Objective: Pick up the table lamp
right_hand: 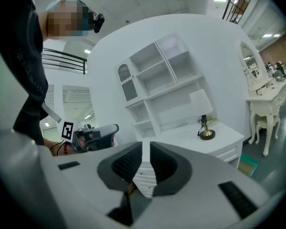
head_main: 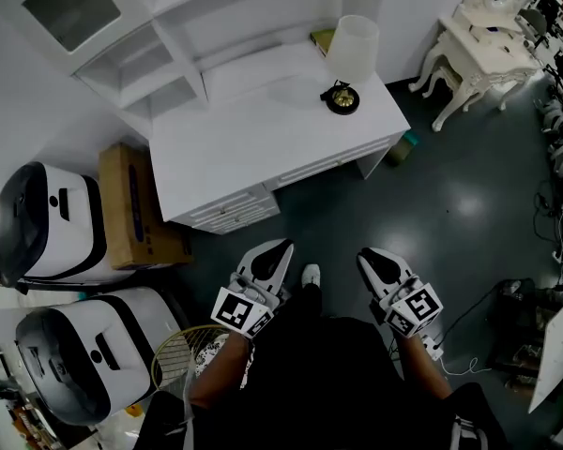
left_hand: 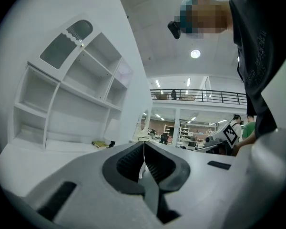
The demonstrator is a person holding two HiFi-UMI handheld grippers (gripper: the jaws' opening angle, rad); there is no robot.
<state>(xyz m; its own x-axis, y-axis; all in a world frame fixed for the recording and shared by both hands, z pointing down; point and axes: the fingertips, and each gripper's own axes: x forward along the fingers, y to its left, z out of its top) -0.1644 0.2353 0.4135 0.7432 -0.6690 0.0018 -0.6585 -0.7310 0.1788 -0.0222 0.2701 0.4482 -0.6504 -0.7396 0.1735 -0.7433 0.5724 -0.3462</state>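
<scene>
The table lamp (head_main: 352,56) has a white shade and a dark round base (head_main: 342,100). It stands upright at the back right of the white desk (head_main: 253,148). In the right gripper view the lamp (right_hand: 203,109) shows far ahead on the desk's right end. Both grippers hang low in front of the person, well short of the desk. My left gripper (head_main: 283,248) (left_hand: 144,149) is shut, its tips touching, and it holds nothing. My right gripper (head_main: 367,254) (right_hand: 146,149) has its jaws drawn to a thin slit, with nothing between them.
A white shelf hutch (head_main: 169,26) rises behind the desk, and a yellow-green book (head_main: 322,38) lies beside the lamp. A cardboard box (head_main: 131,204) and two white machines (head_main: 47,218) stand at the left. An ornate white dressing table (head_main: 483,50) is at the right. A racket (head_main: 180,350) lies near my feet.
</scene>
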